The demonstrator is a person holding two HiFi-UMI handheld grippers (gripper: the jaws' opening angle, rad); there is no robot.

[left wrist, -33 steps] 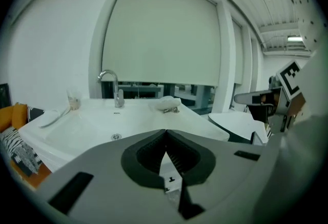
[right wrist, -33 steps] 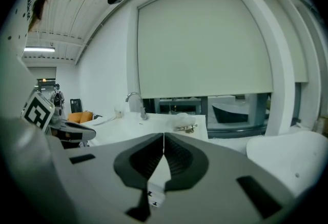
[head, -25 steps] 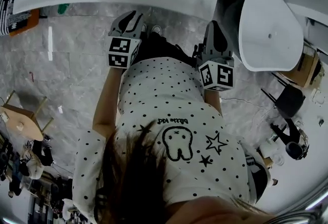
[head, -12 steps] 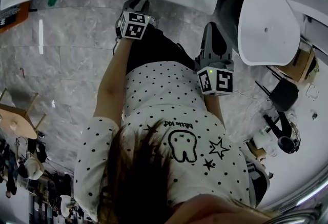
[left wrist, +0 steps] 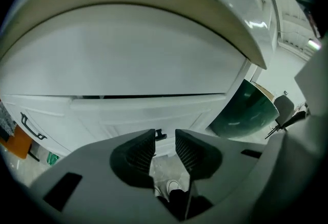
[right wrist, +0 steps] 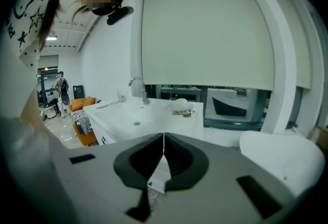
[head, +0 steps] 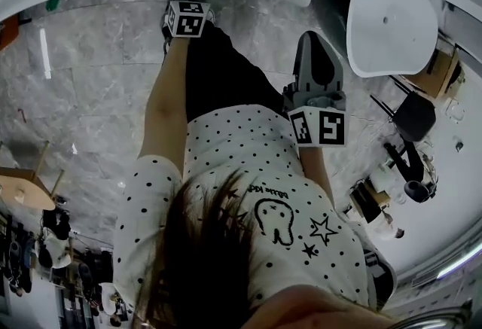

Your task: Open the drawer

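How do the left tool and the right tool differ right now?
The left tool has its jaws apart, just been opening, with nothing between them; the right tool has its jaws together. The left tool faces the white cabinet front, with a small dark handle showing beyond the gap; the right tool looks across the sink counter. Both are empty.
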